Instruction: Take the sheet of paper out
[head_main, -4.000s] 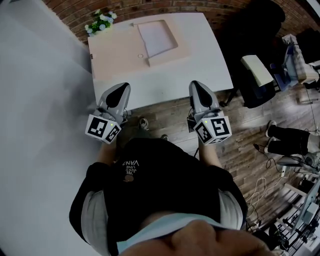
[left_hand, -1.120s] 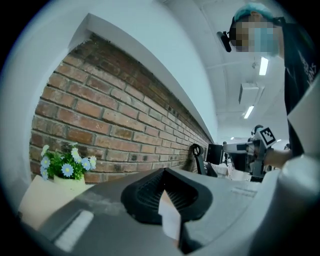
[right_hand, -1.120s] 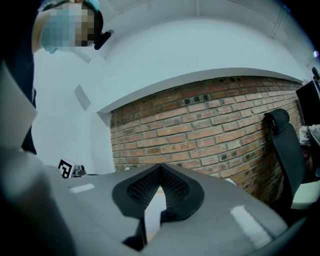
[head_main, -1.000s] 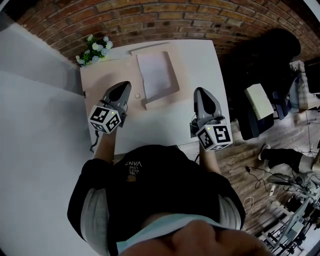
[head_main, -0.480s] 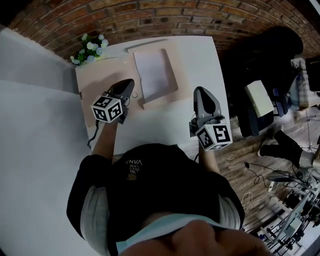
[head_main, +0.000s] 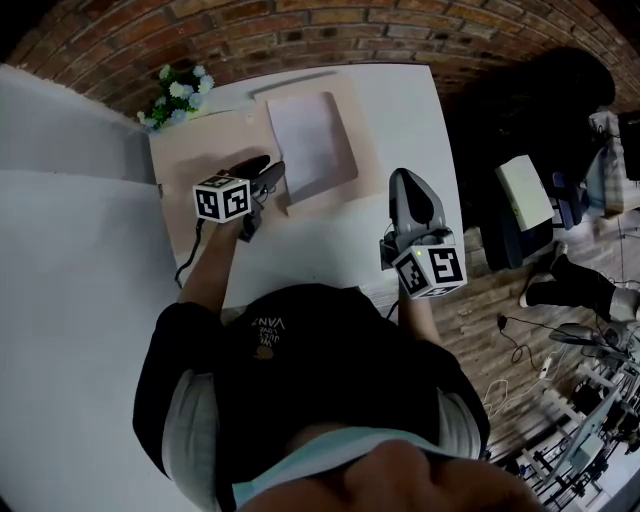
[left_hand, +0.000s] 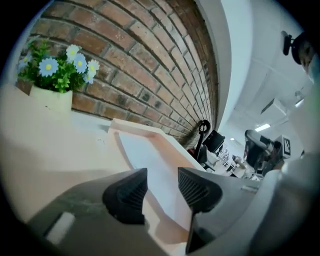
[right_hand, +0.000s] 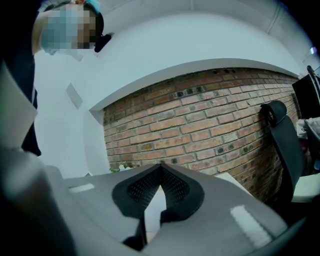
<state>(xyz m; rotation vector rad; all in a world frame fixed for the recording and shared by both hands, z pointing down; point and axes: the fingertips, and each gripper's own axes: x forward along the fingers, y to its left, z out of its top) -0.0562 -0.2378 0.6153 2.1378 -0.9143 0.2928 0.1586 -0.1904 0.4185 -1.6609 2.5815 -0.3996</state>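
White paper, a single sheet of paper (head_main: 308, 140), lies flat in the shallow recess of a pale pink tray (head_main: 190, 170) on the white table (head_main: 420, 110). We see its long axis running away from the person towards the brick wall (head_main: 300, 30), with the far end leaning a little to the left in the head view. In the left gripper view the sheet of paper (left_hand: 150, 160) stretches ahead and to the right, with the tray's (left_hand: 50, 145) raised rim along its far and right sides.

The only writing we find is pale print (head_main: 268, 325) on the person's black top, upside down to us. The larger word looks like VANS and the smaller lines are too small to read. Each gripper carries a cube of black-and-white square markers with no letters on it.

We count one sheet, one tray, one pot of blue and white flowers (head_main: 175, 95) at the table's far left corner, and two grippers. The left gripper (head_main: 275, 175) is over the tray, near the sheet's near left corner. Its jaws are opening: in its own view the left gripper (left_hand: 162, 182) shows both pads apart, pressing on nothing, with the sheet visible through the gap. The right gripper (head_main: 405, 178) is over the table to the right of the tray. In its own view the right gripper (right_hand: 160, 175) has its jaws closed together on nothing.
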